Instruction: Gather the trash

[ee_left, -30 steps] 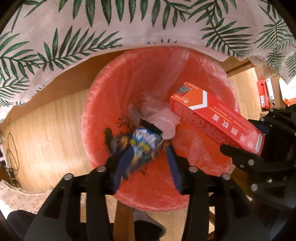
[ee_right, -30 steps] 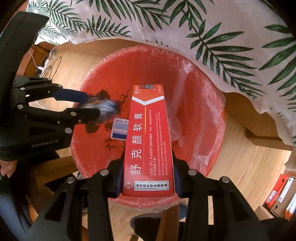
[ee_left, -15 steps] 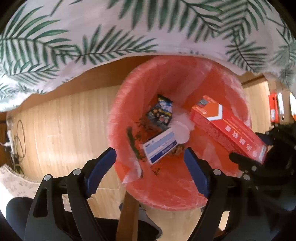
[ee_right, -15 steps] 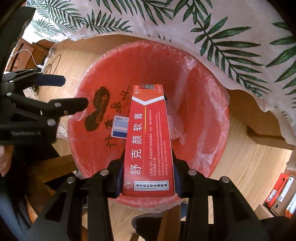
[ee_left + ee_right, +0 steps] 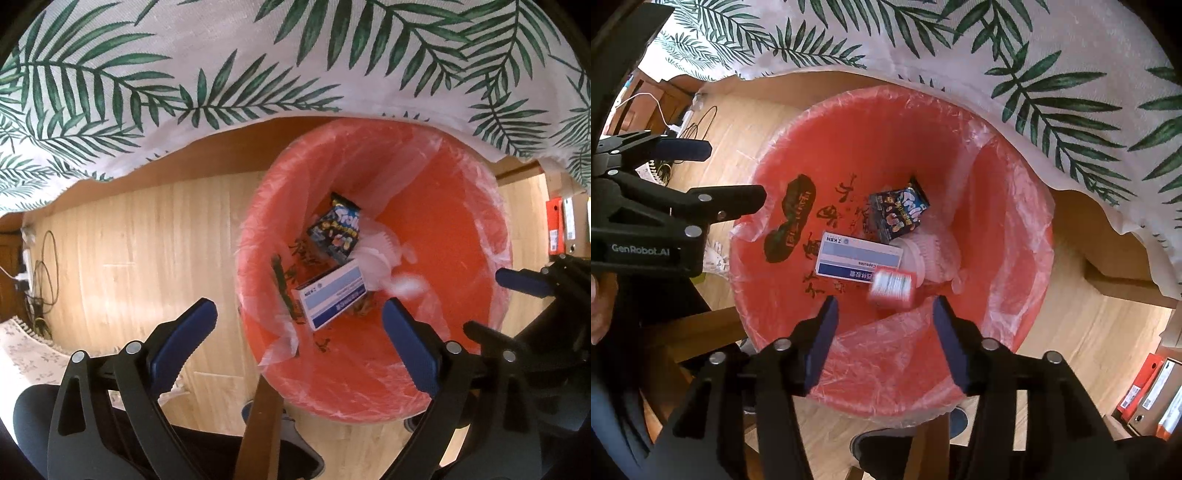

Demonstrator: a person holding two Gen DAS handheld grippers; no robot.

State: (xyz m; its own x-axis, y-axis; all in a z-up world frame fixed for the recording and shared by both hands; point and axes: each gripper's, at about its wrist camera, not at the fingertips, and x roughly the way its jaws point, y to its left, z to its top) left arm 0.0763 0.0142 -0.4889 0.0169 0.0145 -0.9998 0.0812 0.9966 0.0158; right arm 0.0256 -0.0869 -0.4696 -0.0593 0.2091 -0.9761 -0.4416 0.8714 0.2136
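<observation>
Overhead, palm-leaf tablecloth (image 5: 229,62) draped off the bench, its hem covering the far edge of the bin below. On the wooden floor (image 5: 122,266), a red bin (image 5: 1015,236) lined with a thin clear bag (image 5: 280,339); dark printed characters on its inner wall, too warped to read. At the bottom: a white-and-blue medicine box (image 5: 858,260) lying flat, a dark snack wrapper (image 5: 899,212) just beyond it, and crumpled white plastic (image 5: 938,254) beside both, shape hard to make out. Near the white-and-blue box, a red carton (image 5: 892,288), blurred, seen end-on, free of any grip; barely discernible in the left wrist view. Left tongs (image 5: 299,325) spread wide above the near-left rim, having just been opening, nothing between them. Right tongs (image 5: 882,325) released over the bin, having just been opening, pads clear of the red carton. Bottom edge: shoes and dark trouser legs, cut off. Far right: orange binders (image 5: 1141,384), partly out of frame.
</observation>
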